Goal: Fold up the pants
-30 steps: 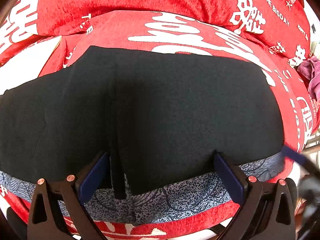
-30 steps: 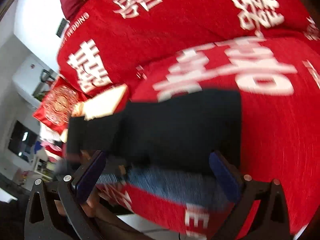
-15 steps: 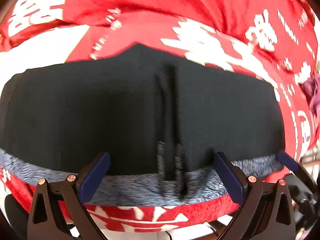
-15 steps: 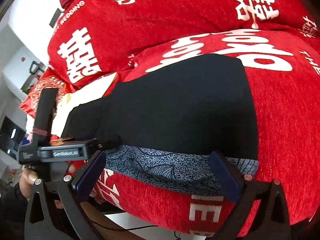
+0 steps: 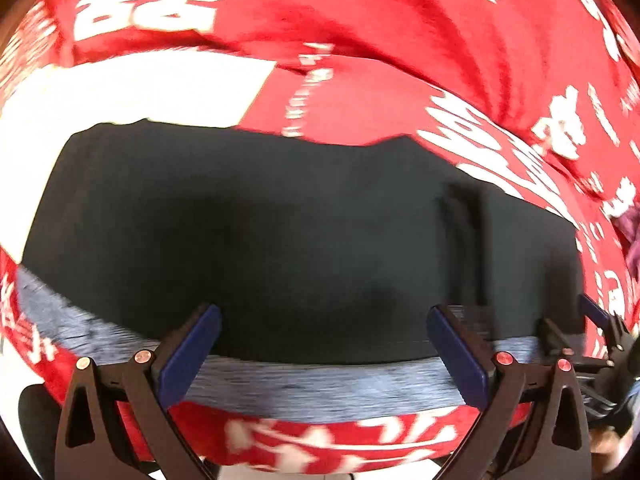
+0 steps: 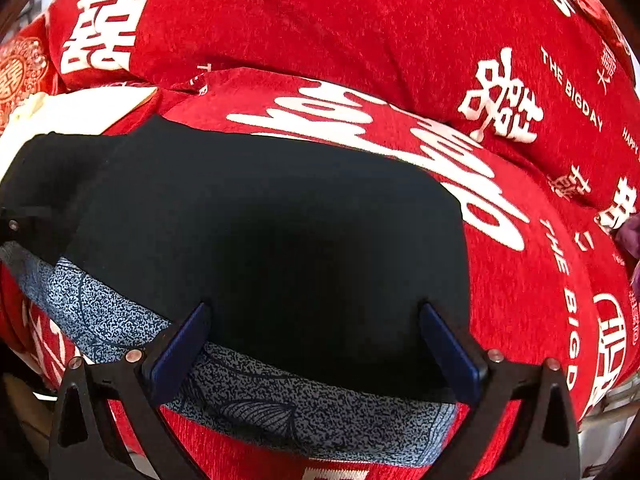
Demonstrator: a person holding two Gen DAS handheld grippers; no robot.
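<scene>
Lying flat ahead of each gaping claw, black pants.

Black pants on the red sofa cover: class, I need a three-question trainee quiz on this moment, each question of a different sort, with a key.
1. True or false: the left gripper is clamped on the black pants.
2. Multiple choice: the patterned band along the pants' near edge is A) blue-grey B) yellow C) green.
3. Fill in: the pants lie on a red sofa cover printed with ____ characters.

Key: 1 false; 2 A; 3 white.
</scene>
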